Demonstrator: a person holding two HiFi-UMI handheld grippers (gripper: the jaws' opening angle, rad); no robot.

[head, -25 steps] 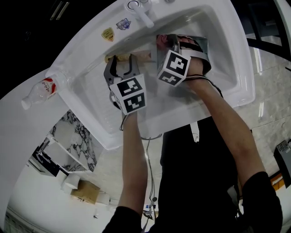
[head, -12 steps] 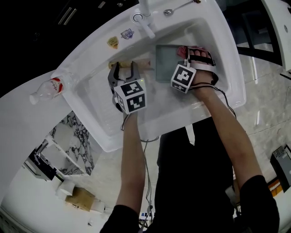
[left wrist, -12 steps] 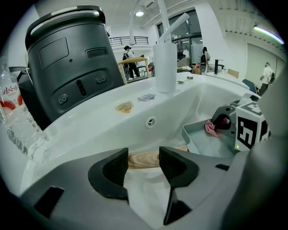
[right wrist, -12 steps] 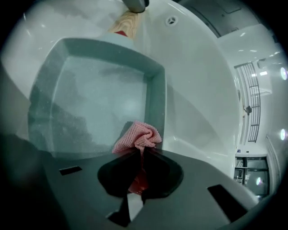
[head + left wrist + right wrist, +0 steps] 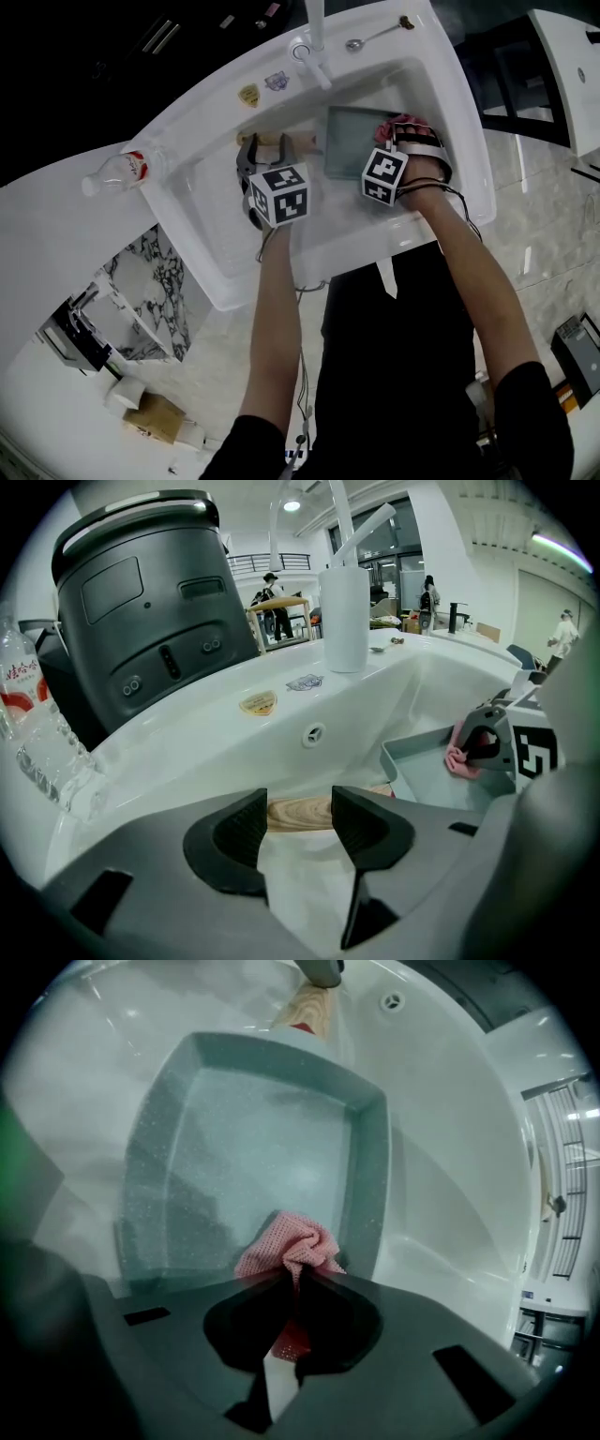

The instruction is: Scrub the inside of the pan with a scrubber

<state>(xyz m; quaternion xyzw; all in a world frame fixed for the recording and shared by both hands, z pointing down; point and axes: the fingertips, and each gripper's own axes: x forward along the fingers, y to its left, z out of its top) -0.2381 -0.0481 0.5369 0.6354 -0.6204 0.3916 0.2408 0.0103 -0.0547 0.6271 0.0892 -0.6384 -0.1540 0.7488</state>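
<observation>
A square grey-green pan [image 5: 352, 141] lies in the white sink [image 5: 466, 178], its wooden handle [image 5: 298, 141] pointing left. My right gripper [image 5: 410, 129] is shut on a pink mesh scrubber [image 5: 286, 1243], which sits against the inside of the pan [image 5: 253, 1138] at its right wall. My left gripper [image 5: 263, 148] stands open over the wooden handle [image 5: 300, 812], one fingertip on each side of the visible stretch. I cannot tell whether it touches the handle. In the left gripper view the pan [image 5: 427, 761] and the scrubber [image 5: 458, 757] show at the right.
A faucet [image 5: 314, 33] stands on the far rim of the sink, with a spoon [image 5: 373, 37] beside it. A plastic water bottle [image 5: 117, 172] lies on the counter at the left. A dark appliance [image 5: 150, 611] stands behind the sink's rim.
My right gripper has slid to the right across the pan with the scrubber and rolled, ending at the pan's right side. The left gripper has stayed at the handle.
</observation>
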